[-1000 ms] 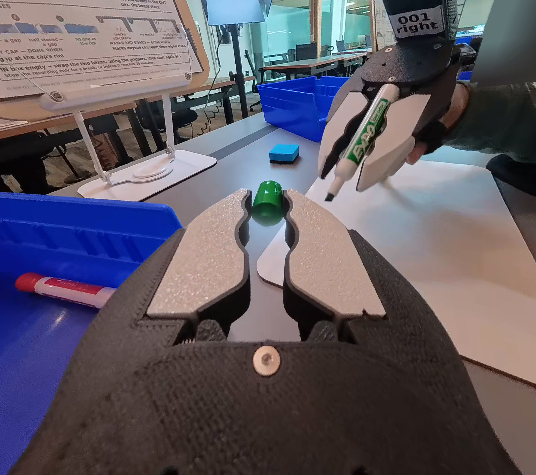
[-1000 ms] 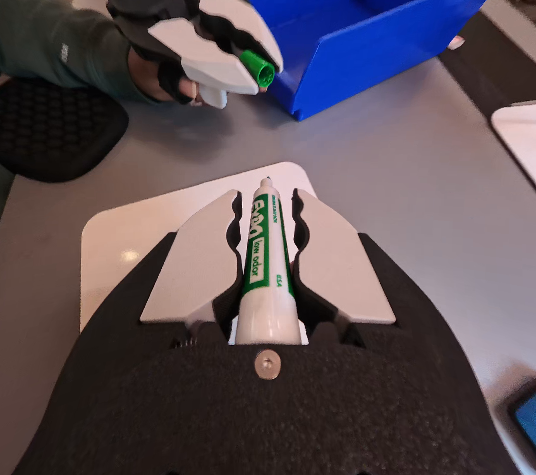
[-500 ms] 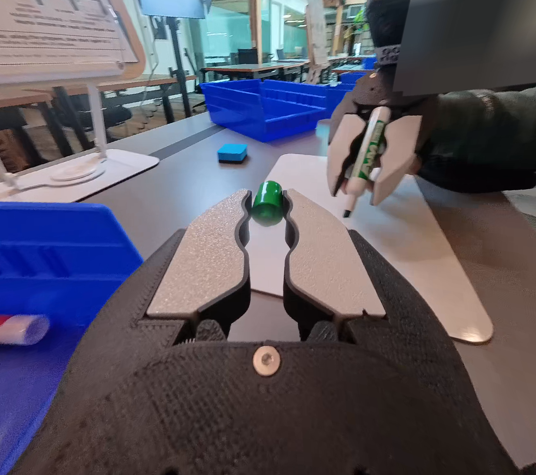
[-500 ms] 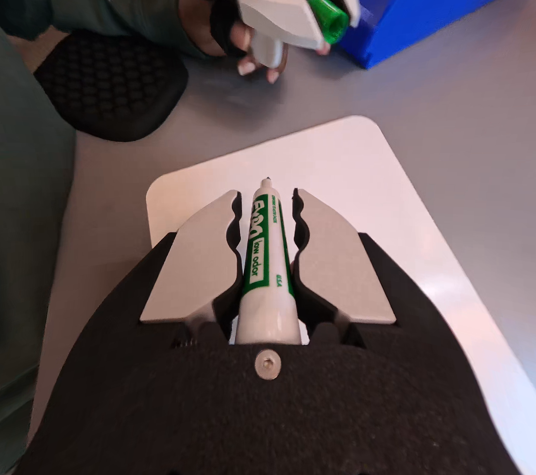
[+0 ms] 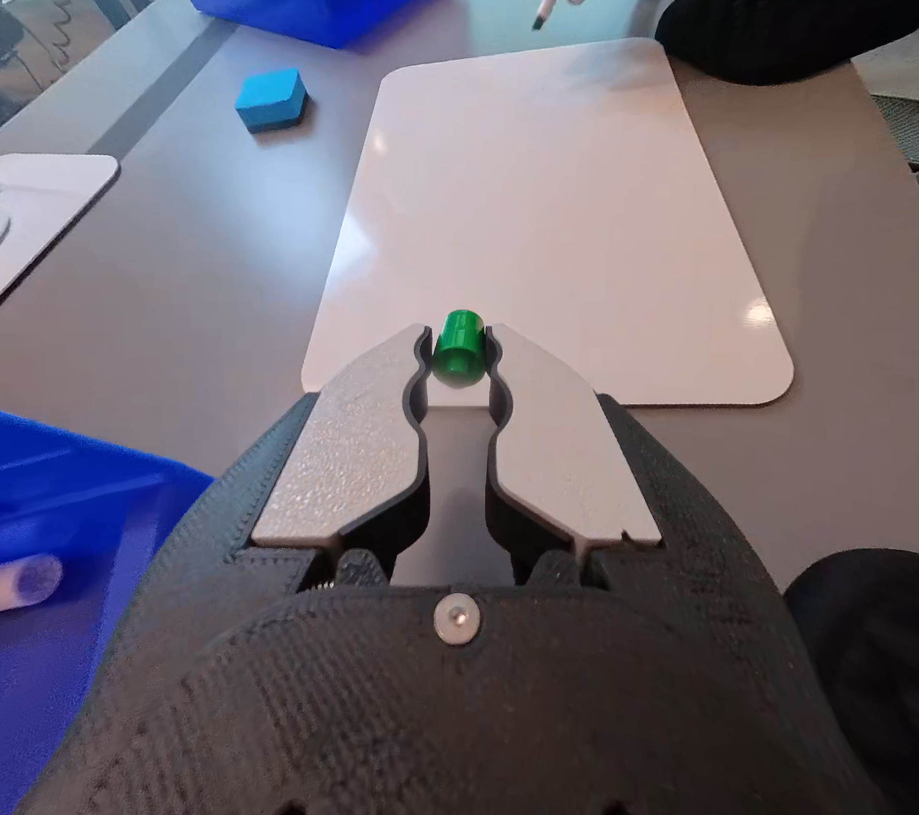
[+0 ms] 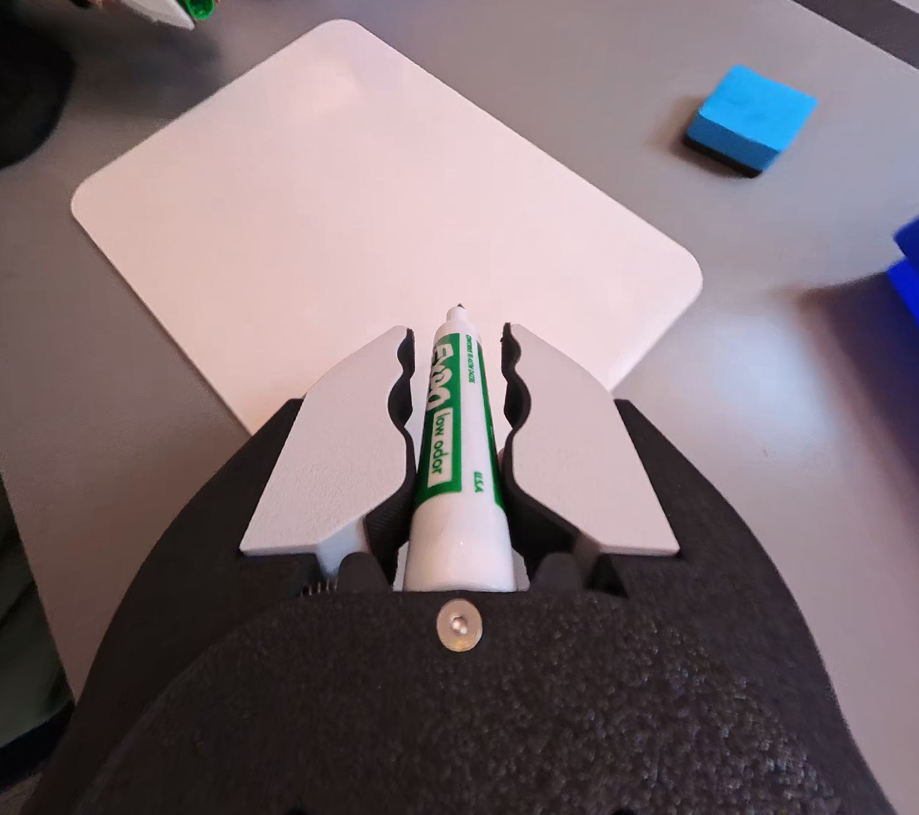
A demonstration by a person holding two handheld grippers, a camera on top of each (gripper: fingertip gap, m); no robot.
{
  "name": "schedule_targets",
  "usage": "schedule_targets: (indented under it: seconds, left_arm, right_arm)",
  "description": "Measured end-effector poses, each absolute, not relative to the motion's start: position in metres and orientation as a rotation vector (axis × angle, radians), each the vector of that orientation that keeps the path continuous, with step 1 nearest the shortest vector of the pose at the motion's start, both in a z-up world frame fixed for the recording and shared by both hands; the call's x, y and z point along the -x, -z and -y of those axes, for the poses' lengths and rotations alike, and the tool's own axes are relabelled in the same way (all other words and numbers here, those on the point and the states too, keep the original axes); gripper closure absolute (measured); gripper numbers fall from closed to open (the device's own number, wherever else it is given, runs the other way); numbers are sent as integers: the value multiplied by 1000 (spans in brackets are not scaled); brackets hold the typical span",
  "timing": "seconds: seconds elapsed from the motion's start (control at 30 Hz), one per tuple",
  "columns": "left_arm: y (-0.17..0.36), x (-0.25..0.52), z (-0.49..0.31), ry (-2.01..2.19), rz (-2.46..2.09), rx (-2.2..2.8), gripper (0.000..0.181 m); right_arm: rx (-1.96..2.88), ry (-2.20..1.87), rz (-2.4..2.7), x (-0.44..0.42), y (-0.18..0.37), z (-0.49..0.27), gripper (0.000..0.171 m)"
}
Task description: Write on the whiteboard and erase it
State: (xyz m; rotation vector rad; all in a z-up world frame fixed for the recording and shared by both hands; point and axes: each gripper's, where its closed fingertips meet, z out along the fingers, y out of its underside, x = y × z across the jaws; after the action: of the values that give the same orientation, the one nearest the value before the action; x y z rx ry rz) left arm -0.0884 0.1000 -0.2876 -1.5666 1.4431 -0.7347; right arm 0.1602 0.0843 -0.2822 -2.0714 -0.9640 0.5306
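Here, going left to right in the left wrist view, a blue bin (image 5: 74,517) sits at the near left edge, a blue eraser (image 5: 271,97) lies on the grey surface (image 5: 199,244), and the blank whiteboard (image 5: 537,204) lies flat beside it. The left hand-held gripper (image 5: 457,343) pinches a green marker cap (image 5: 458,348) at its fingertips, over the board's near edge. The right hand-held gripper (image 6: 457,333) clamps an uncapped green marker (image 6: 460,443), its tip pointing forward over the whiteboard (image 6: 348,204).
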Motion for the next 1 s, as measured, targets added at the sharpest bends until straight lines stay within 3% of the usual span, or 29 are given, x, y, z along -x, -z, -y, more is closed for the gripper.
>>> schedule_targets:
  seconds: [0.27, 0.63, 1.0]
  left_arm:
    - [287, 72, -88, 835, -1428, 1504, 161]
    - [294, 77, -73, 838, -1570, 1515, 161]
    - [290, 73, 3, 1031, -1904, 1312, 161]
  right_arm:
    - [1950, -863, 701, -155, 253, -45, 137]
    - [2045, -638, 918, -161, 276, -16, 137]
    - [1957, -667, 937, -141, 275, -22, 137]
